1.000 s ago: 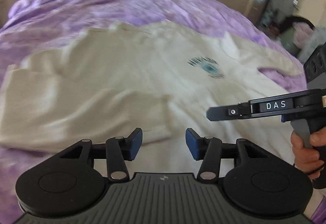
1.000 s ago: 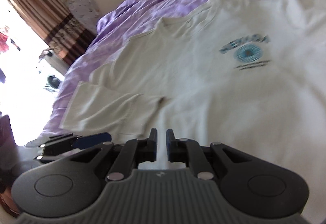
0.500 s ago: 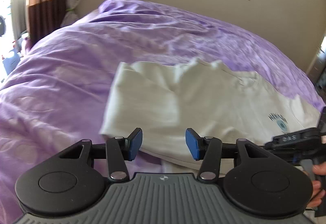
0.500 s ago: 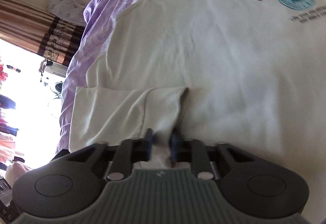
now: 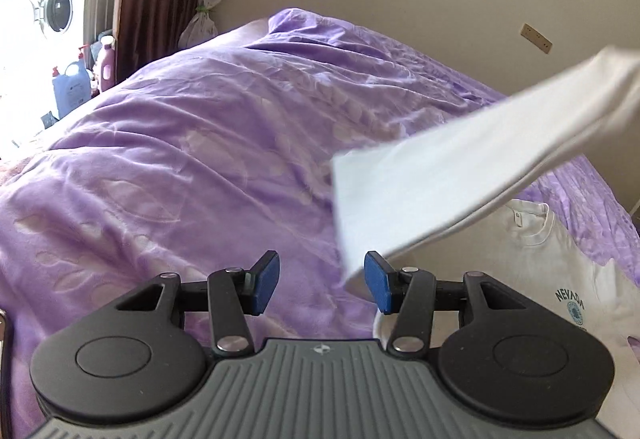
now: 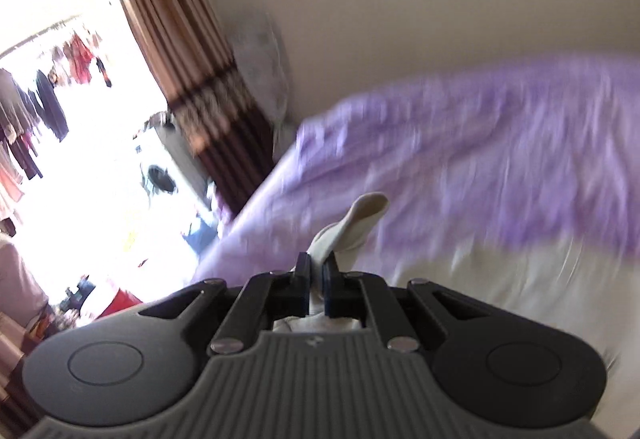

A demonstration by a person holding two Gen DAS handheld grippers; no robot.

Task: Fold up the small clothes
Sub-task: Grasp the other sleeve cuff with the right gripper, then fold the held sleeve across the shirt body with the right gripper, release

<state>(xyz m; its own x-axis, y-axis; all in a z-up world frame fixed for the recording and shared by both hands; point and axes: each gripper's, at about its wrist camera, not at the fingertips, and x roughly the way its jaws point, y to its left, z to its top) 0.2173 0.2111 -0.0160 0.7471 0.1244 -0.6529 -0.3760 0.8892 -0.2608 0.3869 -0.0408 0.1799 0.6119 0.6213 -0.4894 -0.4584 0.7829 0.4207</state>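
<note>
We've got the right gripper (image 6: 318,267) pinched tight on the white T-shirt's (image 5: 552,271) sleeve (image 5: 460,175), lifted off the purple bed (image 5: 180,167); shirt body lies at bed's right edge. Left gripper (image 5: 318,285) spread wide, holding nothing.

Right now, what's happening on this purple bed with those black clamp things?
A person holding a gripper in each hand is folding a white NEVADA T-shirt on the purple bedspread. The right gripper has just closed on a pinch of the shirt, and one sleeve hangs lifted in the air. The left gripper is open, holding nothing, beside the sleeve's loose end.
</note>
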